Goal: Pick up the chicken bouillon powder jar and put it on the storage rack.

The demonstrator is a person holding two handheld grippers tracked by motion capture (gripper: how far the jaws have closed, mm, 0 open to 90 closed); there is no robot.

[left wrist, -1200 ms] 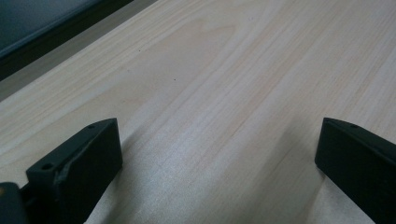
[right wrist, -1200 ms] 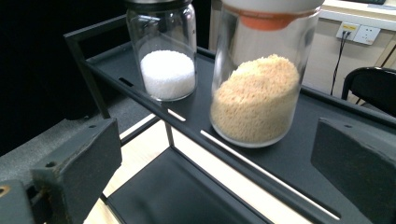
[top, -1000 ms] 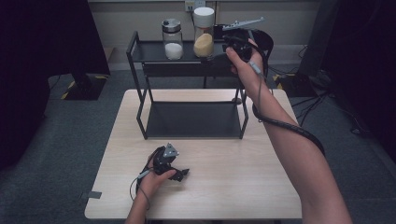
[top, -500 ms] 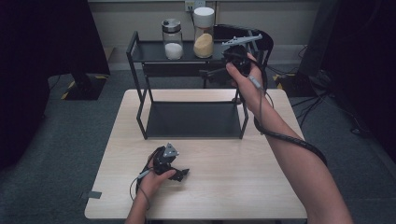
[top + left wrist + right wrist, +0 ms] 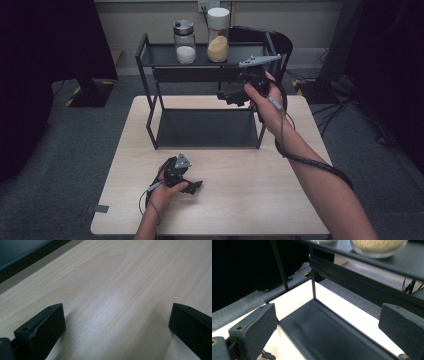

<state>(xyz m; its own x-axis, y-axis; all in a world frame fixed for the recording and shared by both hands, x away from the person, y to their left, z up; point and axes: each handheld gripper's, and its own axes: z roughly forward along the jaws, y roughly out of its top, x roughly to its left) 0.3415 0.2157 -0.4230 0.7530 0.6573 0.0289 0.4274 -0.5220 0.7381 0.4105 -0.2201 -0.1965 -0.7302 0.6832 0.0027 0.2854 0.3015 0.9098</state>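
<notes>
The jar of tan grains [image 5: 218, 45] is standing on the rack's top shelf [image 5: 160, 56], beside the white-filled jar [image 5: 184, 42]. The right gripper [image 5: 229, 95] is hovering below with jaws wide; it should be rising level before closing. The left gripper [image 5: 192, 186] is resting wide on the desk [image 5: 260, 190].

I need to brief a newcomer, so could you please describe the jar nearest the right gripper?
Find the black two-tier rack at the table's far edge. Two jars stand on its top shelf; take the right-hand jar. It is taller, white-capped and holds tan grains, while its neighbour holds white powder.
</notes>
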